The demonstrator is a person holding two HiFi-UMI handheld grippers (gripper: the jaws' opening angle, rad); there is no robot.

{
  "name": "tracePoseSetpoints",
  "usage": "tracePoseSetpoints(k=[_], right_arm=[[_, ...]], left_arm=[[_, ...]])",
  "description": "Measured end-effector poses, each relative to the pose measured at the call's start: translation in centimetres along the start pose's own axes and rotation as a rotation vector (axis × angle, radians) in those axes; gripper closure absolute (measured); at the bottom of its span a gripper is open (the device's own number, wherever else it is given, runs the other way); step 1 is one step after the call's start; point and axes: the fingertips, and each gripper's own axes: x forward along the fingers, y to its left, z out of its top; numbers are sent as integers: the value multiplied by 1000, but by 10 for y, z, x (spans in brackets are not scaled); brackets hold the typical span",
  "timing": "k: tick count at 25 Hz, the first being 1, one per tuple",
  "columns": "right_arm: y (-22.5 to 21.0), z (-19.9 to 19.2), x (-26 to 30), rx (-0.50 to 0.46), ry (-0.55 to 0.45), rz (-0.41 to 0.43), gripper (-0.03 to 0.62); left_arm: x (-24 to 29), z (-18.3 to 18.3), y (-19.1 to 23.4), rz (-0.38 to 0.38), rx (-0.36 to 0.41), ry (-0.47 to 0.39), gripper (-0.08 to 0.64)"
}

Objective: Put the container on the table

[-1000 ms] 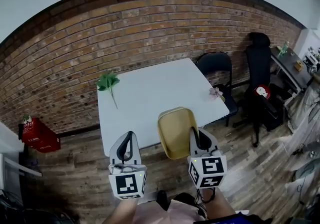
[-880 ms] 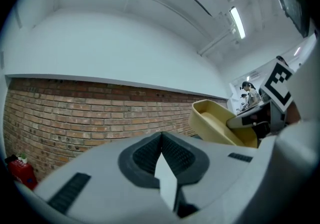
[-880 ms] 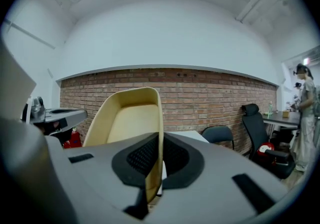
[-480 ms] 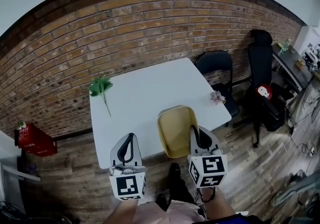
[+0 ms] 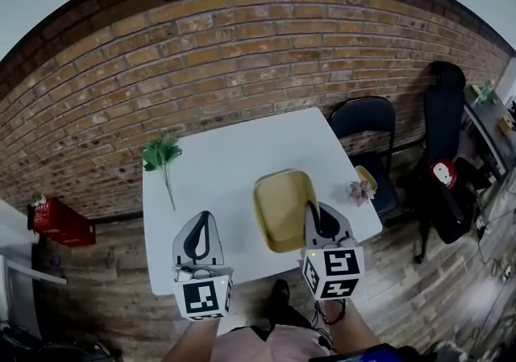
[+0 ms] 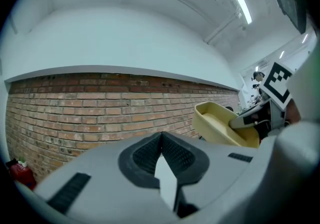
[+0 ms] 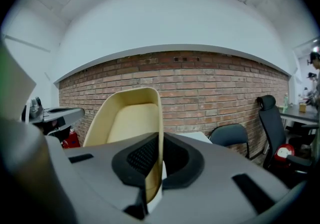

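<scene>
Light: bright, even, from a strip lamp (image 6: 241, 4) high above the brick wall (image 6: 100, 113).
Shadows: soft, faint.
Glare: desk (image 5: 226, 167) before the wall nearly washed white.
Distortion: heavy fisheye, wall bowed, black corners.
Focus: wall sharp; left tool (image 6: 161, 140) blurred in front of it.

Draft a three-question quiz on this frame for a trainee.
1. True or false: the left gripper is shut with nothing between its jaws.
2. What clamps the yellow container's wall? A) the left gripper B) the right gripper C) both
3. What lies near the white table's far left corner in the head view?
Key: 1 true; 2 B; 3 a green plant sprig.
</scene>
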Motion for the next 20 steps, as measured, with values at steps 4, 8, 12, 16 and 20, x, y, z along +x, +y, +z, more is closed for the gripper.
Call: tracePoseSetpoints(k=[4, 8, 12, 16, 20], right_arm=[[-15, 25, 39, -14, -31, 48, 591], [-26, 58, 64, -41, -62, 68, 591], [-29, 83, 85, -55, -66, 70, 589], [-22, 99, 107, -74, -71, 78, 589], [-16, 95, 131, -90, -47, 74, 589]], left_arm=[[30, 13, 6, 65, 11, -22, 549], [50, 34, 16, 122, -4, -72, 550], [66, 45, 35, 160, -5, -85, 549], [80, 41, 57, 182, -1, -79, 549], [92, 33, 66, 166, 22, -95, 549]])
